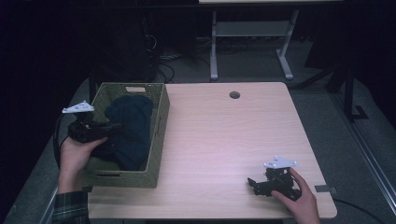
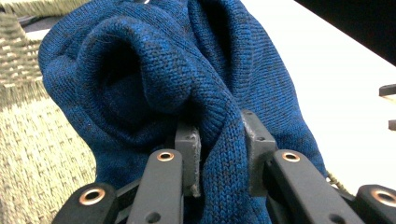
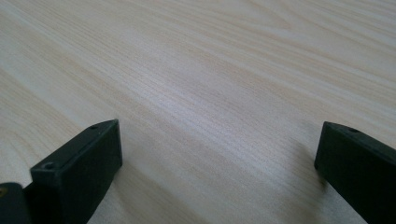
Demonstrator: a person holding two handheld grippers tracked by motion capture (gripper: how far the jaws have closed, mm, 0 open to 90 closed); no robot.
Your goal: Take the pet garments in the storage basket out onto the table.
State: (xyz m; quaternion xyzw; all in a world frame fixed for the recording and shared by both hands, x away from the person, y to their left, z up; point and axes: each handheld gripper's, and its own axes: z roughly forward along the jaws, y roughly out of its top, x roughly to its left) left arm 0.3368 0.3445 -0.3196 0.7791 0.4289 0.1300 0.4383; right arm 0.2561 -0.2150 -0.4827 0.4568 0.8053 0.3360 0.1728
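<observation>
While a light wooden desk (image 1: 219,140) fills the middle of the high view, a person works at its near edge with a two-jaw tool in each hand. At the desk's left end stands a woven, olive-green basket (image 1: 159,135), open at the top, with a slot handle in its far wall. Inside it lies a dark blue knitted garment (image 1: 130,126) — bunched and folded on itself, taking up most of the basket's floor and rising toward the rim.

From the left side of the basket, the left tool (image 1: 114,126) reaches over the wall and into the pile. In the left gripper view its jaws are pressed onto a thick fold of the blue knit (image 2: 219,154), the cloth pinched between the two pads and bulging above them, with the woven basket wall (image 2: 37,154) behind and to the left. A left hand (image 1: 77,151) in a plaid sleeve holds the tool's body just outside the basket.

Well apart, near the desk's front right corner, the right tool (image 1: 254,183) sits low over bare wood in the right hand (image 1: 303,198). Its jaws stand spread wide — the right gripper view has plain desk grain (image 3: 210,93) between them.

A round cable hole (image 1: 234,95) marks the desk's far edge.
</observation>
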